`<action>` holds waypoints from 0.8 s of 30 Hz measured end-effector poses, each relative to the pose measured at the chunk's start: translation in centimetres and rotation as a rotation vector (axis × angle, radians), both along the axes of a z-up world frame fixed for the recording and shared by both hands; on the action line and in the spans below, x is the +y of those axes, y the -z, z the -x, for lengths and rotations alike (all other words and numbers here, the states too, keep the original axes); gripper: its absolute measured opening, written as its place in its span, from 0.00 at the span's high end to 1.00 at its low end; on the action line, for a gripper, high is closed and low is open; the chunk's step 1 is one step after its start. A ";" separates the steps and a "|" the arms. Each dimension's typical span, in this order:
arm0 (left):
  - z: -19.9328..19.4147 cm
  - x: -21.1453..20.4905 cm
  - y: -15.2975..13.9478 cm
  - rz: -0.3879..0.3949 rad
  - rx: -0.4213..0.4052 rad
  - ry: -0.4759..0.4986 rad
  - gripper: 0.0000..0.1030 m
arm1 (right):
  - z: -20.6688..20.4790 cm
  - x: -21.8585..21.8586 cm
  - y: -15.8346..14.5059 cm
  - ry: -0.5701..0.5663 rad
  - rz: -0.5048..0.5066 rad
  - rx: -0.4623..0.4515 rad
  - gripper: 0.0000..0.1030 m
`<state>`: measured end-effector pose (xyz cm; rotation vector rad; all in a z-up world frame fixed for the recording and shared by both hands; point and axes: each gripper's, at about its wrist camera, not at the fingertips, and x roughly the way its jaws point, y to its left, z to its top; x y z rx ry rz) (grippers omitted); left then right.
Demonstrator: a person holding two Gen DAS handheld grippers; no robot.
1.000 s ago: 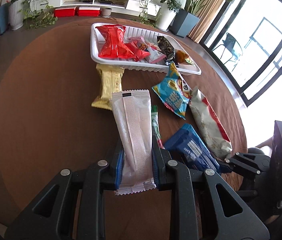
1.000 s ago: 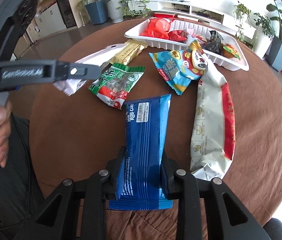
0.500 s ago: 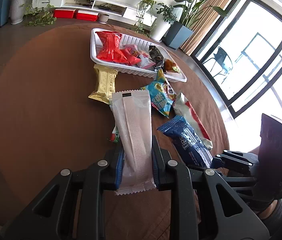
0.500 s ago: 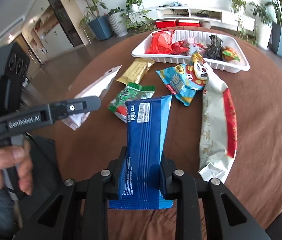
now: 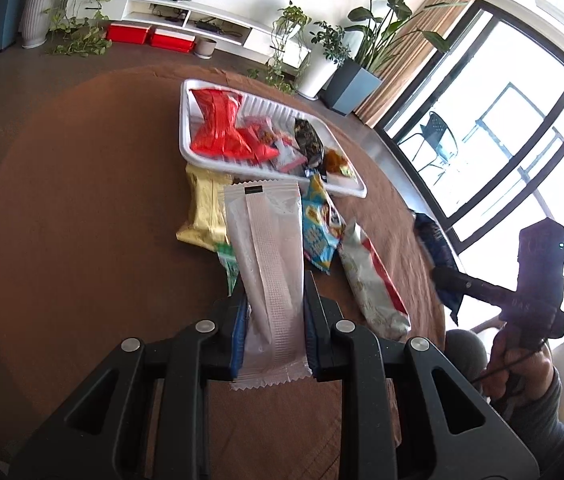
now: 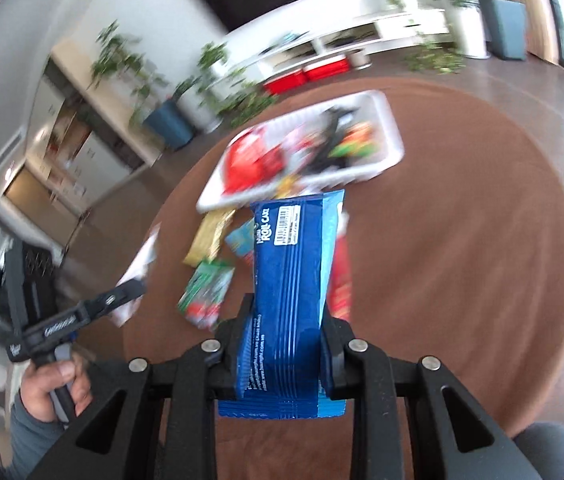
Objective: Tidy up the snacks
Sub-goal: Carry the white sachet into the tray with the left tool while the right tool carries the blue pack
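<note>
**Two snack packets held above a round brown bench**

The left gripper [image 5: 273,316] is seen from its own camera with its fingers [image 5: 237,320] clamped on the lower part of a long, pale translucent plastic packet [image 5: 267,264], which is lifted off the bench and points toward the tray. The right gripper [image 6: 286,336] is closed the same way on a dark blue foil roll-cake packet [image 6: 294,272] with a white barcode label near its top edge; this view is blurred. Each gripper is carried by a person's hand, and the left hand [image 6: 55,390] is seen wrapped around its handle.

On the round brown bench [image 5: 81,240], four loose packets are counted: one gold foil packet [image 5: 203,212], one green-and-red packet [image 6: 205,292], one light blue cartoon-printed packet [image 5: 318,236] and one long white packet with a red stripe [image 5: 370,284]. The gold and light blue packets lie just beside the near rim of a white ribbed plastic tray [image 5: 183,136]. In the tray, one large red crinkled bag [image 5: 217,128] is seen at the left end, with several smaller wrappers beside it, too jumbled to be counted.

The held pale packet covers part of the green and light blue packets. Beyond the bench, potted plants [image 5: 346,56], a low white shelf and two red boxes [image 5: 149,36] are seen.
</note>
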<state>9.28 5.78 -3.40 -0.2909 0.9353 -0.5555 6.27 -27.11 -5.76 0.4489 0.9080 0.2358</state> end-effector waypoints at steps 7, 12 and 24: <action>-3.9 -0.6 -3.6 -0.039 -0.073 -0.001 0.79 | -3.0 -7.2 -2.9 0.148 0.015 -0.065 0.72; -8.7 -2.6 -7.0 -0.076 -0.134 0.017 0.79 | -7.2 -8.5 -6.1 0.159 0.024 -0.137 0.72; -18.6 -8.5 -4.3 -0.218 -0.100 0.082 0.79 | -21.1 -1.4 -4.7 -0.018 0.081 -0.089 0.72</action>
